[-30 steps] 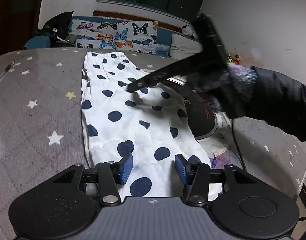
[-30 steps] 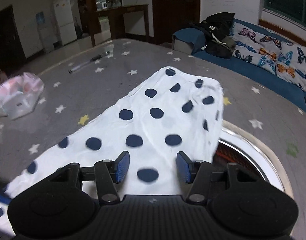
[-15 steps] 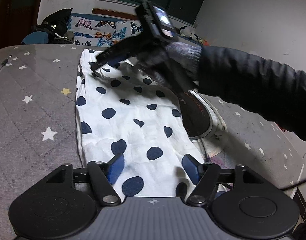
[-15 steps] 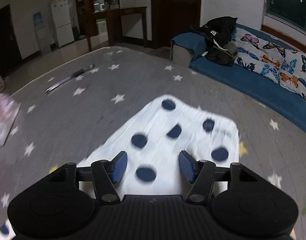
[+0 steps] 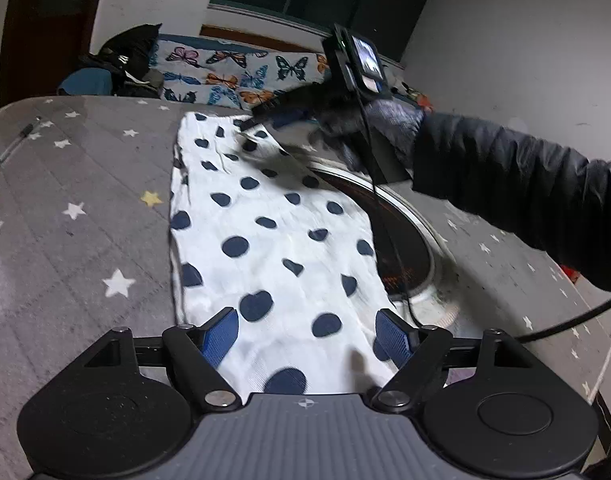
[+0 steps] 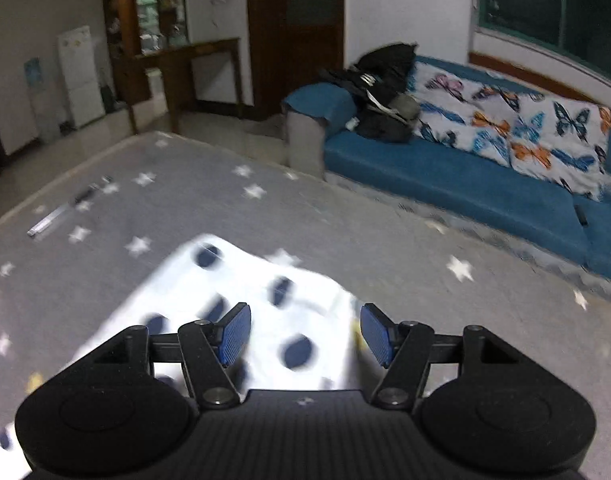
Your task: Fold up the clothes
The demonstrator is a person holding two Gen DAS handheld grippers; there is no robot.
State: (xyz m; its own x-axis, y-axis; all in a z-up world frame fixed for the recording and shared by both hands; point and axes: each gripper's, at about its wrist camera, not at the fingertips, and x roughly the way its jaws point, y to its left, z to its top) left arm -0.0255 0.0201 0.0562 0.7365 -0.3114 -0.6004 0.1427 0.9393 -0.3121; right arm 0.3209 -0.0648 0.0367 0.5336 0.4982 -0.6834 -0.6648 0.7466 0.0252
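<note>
The left gripper [image 5: 307, 330] has spread its jaws much wider over the near end of the spotted cloth [image 5: 273, 240] and they are opening yet, pads clear of the fabric. The right gripper [image 6: 303, 336], a gloved hand [image 5: 345, 120] behind it, has travelled from the middle of the cloth to its far end, with its jaws parted a little more than before

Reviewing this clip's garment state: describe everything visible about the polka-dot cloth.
The polka-dot cloth is thin white fabric with dark navy dots, lightly wrinkled. It lies flat as a long strip on the grey star-print cover, its right edge overlapping a round black appliance. The left gripper, jaws opening, stands over its near end; the right gripper is at its far corner, which looks slightly lifted.
</note>
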